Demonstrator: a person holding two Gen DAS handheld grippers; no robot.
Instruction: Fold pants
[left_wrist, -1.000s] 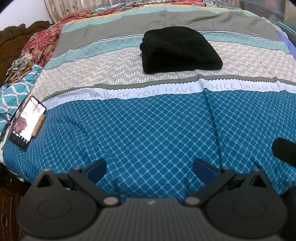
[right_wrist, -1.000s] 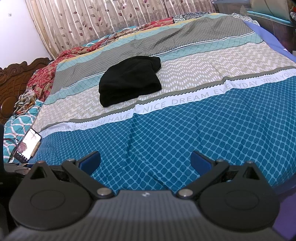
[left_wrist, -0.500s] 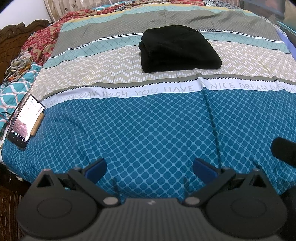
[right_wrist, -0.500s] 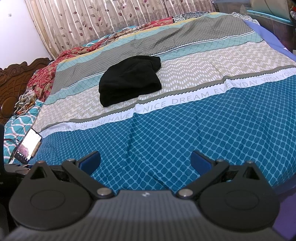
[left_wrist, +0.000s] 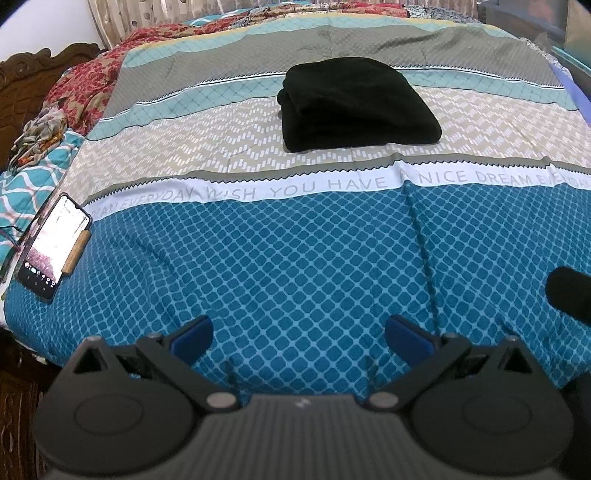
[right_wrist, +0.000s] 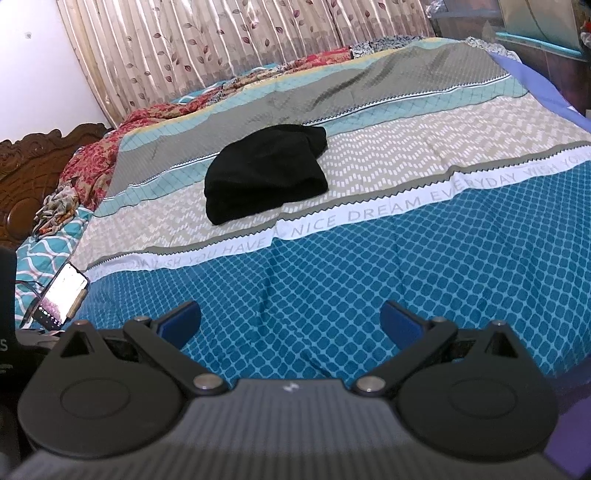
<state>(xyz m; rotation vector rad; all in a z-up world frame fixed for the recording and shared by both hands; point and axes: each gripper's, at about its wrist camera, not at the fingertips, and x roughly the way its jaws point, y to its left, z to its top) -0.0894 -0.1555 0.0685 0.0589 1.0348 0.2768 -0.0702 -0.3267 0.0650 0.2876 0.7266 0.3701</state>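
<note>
Both grippers, left gripper (left_wrist: 298, 332) and right gripper (right_wrist: 290, 320), hang wide open and empty; their bodies hide the bedspread's (left_wrist: 295, 258) near edge. Black pants (left_wrist: 356, 105) sit folded into a chunky bundle far up the bed, creases too dark to read.

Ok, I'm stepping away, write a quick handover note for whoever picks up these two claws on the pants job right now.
Left claw: open, empty, held over the blue checked part of the bedspread.
Right claw: open, empty, also over the near blue part.
Black pants: lying in a compact folded bundle on the beige band, beyond the lettered white stripe, touched by neither claw.
Phone: at the bed's left edge, screen lit.
Done: the pants look folded.
Left: probably nothing; check the bundle's looser far corner and tidy if needed.
</note>
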